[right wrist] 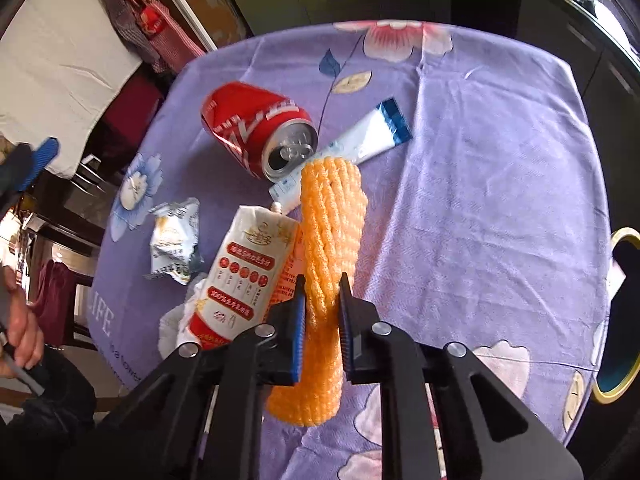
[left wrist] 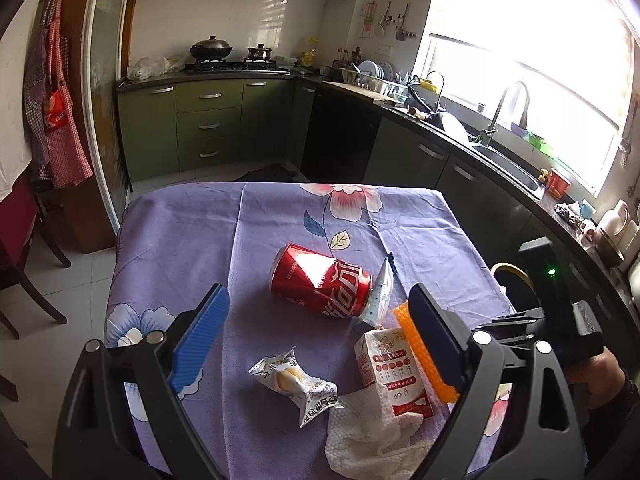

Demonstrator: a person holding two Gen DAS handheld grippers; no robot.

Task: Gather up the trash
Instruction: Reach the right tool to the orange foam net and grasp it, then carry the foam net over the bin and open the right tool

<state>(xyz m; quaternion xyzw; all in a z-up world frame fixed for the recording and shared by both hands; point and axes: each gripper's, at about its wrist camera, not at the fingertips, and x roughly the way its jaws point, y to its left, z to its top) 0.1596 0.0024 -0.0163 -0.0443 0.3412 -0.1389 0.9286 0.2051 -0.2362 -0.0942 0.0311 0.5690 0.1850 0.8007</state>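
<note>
Table w/ purple floral cloth (right wrist: 500, 200) held all the trash; red can (right wrist: 256, 128) lay on its side, touching white tube (right wrist: 360, 140); milk carton (right wrist: 240, 276) lay over crumpled tissue (left wrist: 368, 436), snack wrapper (left wrist: 296, 384) beside it; right gripper (right wrist: 322, 312) was clamped on orange foam net (right wrist: 332, 220); left gripper (left wrist: 316, 332) was spread wide, holding nothing.

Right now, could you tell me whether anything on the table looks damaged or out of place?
The red can lies on its side, dented, its opened top facing the tube. The right gripper is shut on the orange foam net.
</note>
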